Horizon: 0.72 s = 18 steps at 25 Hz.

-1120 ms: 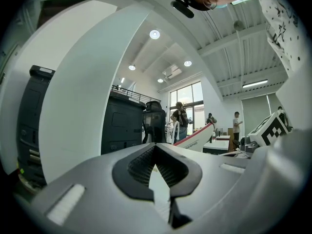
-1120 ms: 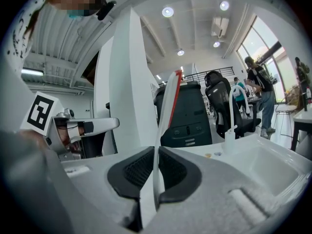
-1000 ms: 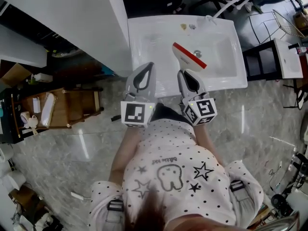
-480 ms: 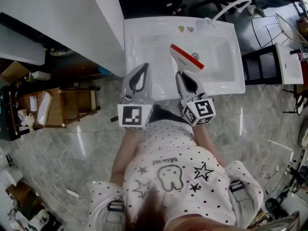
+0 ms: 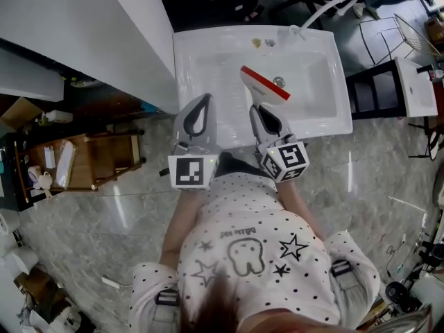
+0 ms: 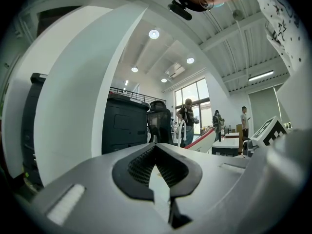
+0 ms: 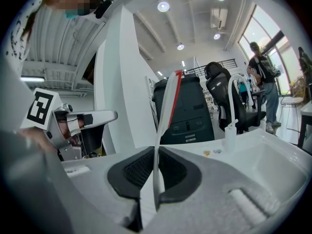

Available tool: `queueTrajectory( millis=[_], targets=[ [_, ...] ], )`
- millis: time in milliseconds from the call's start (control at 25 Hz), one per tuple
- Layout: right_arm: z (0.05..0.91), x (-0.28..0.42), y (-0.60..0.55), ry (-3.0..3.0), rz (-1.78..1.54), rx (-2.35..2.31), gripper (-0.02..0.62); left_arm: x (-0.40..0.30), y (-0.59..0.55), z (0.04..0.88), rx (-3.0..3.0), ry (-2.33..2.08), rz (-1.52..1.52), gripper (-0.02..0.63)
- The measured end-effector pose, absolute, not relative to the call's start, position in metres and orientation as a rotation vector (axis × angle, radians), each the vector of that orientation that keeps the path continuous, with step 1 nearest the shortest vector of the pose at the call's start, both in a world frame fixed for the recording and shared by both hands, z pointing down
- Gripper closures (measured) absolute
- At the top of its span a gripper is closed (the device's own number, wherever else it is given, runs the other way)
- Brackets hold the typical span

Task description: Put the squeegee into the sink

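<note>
The squeegee (image 5: 265, 83) is white with a red blade edge and hangs over the white sink (image 5: 201, 44), close to the drain. My right gripper (image 5: 260, 107) is shut on its thin white handle. In the right gripper view the handle (image 7: 157, 145) runs up from between the pads to the red-edged blade (image 7: 173, 94), and my right gripper (image 7: 156, 152) points over the basin (image 7: 273, 162). My left gripper (image 5: 206, 97) sits beside it over the sink's front rim. My left gripper (image 6: 156, 147) is shut with nothing in it, and the squeegee (image 6: 201, 141) shows to its right.
A white faucet (image 5: 326, 9) stands at the sink's back right corner, also the faucet (image 7: 234, 106). A tall white cabinet (image 5: 97, 26) flanks the sink's left. A black stand (image 5: 378, 85) is at its right, and a wooden cart (image 5: 90, 155) sits on the floor at left. People stand in the background.
My right gripper has edged a little farther over the basin and slightly lower, with the squeegee still in it. The left gripper has stayed put.
</note>
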State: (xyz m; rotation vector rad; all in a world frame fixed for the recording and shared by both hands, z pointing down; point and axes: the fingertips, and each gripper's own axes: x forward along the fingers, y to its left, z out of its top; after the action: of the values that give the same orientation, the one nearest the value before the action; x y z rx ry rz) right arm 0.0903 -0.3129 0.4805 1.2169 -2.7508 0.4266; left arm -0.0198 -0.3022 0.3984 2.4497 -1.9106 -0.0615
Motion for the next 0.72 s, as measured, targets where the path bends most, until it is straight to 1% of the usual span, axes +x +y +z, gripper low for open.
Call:
queueTrajectory(
  millis=[400,720],
  targets=[
    [0.479,0.065,-0.326,-2.757,0.498,1.200,0.574,-0.040,-0.313,0.393,2.429,-1.875,-0.096,0.611],
    [0.523,0.042,-0.352,-2.678,0.663,1.143,0.574,-0.052,-0.325,0.395,2.425,-1.857,-0.066,0.612]
  ],
)
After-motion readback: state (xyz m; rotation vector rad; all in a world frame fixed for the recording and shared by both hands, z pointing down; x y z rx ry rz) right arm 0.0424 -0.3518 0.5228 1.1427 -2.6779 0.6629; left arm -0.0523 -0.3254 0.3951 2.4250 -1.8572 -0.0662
